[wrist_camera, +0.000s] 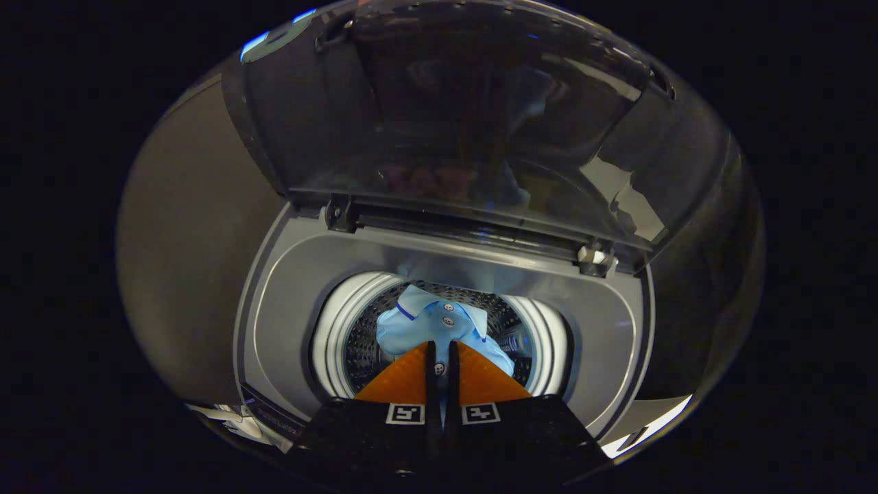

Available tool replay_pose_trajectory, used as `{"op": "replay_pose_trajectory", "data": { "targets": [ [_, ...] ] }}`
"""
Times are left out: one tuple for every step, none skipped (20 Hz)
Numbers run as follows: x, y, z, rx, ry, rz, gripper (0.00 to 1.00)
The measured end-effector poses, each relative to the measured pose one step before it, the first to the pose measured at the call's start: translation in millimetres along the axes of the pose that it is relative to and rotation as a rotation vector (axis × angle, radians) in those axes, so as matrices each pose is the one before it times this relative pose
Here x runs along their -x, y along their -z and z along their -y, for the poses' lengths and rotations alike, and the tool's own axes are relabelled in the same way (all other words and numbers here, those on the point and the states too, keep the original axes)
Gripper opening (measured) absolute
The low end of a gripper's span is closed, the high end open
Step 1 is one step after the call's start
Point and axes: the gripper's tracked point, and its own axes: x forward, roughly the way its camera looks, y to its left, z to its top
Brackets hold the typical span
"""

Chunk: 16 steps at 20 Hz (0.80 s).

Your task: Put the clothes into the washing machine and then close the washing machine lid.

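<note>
- The tool (439, 360) sits at the bottom centre of the frame, its two fingers drawn nearly together with a thin strip of the light blue shirt (439, 326) pinched in the narrow slot between them; a button shows in that slot, so it is clamped on the shirt's placket.
- The shirt hangs over the mouth of the drum (357, 350), in the lower middle of the frame. Collar and buttons face up, and most of the cloth is already inside the white ring around the drum.
- The washing machine (288, 288) is a top loader with a grey deck. Its lid (446, 116) stands raised across the upper half of the frame, hinged along the back edge.
- Step in hand, as I judge it: dropping the shirt into the drum.
- To do it well, lower the tool toward the centre of the opening before letting go, so that no sleeve or hem drapes over the ring.
- Open the fingers fully, then lift straight up so the cloth does not snag on them.
- A trailing edge on the deck could stop the lid seating when it is closed afterwards.
</note>
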Motion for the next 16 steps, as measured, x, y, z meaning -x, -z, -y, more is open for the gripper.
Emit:
{"op": "replay_pose_trajectory", "data": {
  "targets": [
    [-2.29, 0.33, 1.35, -0.01612, 0.01022, 0.00760, 0.05],
    [-1.38, -0.32, 3.40, -0.02268, 0.02001, 0.01274, 0.05],
    [-1.46, -1.63, 1.86, -0.03237, 0.01412, 0.01800, 0.05],
    [-1.29, -2.69, 1.70, -0.02309, 0.00823, 0.01631, 0.05],
    [-0.59, -0.01, 1.82, -0.02017, 0.00409, 0.00350, 0.05],
    [-1.43, 4.00, 1.44, -0.02078, 0.00191, -0.01031, 0.05],
    [-0.13, 5.91, -1.42, -0.02248, -0.01406, -0.00999, 0.07],
    [2.74, 0.99, -2.90, -0.03188, -0.01932, -0.01008, 0.11],
    [2.59, -3.12, -0.52, -0.03991, -0.00903, 0.01636, 0.15],
    [2.80, -2.80, 0.22, -0.02085, -0.00053, 0.02046, 0.22],
    [-4.53, -4.09, 0.87, -0.01775, -0.00507, 0.02573, 0.41],
    [0.85, 2.08, 0.74, -0.00274, 0.00160, 0.00995, 0.61],
    [10.11, -5.81, 1.07, 0.00452, 0.01210, 0.00210, 0.80],
    [-0.94, -5.49, 2.90, 0.00670, 0.01024, 0.00898, 1.00],
    [0.11, -1.49, 2.47, 0.00134, 0.00818, 0.00789, 1.00],
    [0.73, -2.15, 0.88, -0.00949, -0.00305, 0.01071, 1.00]
  ]
}}
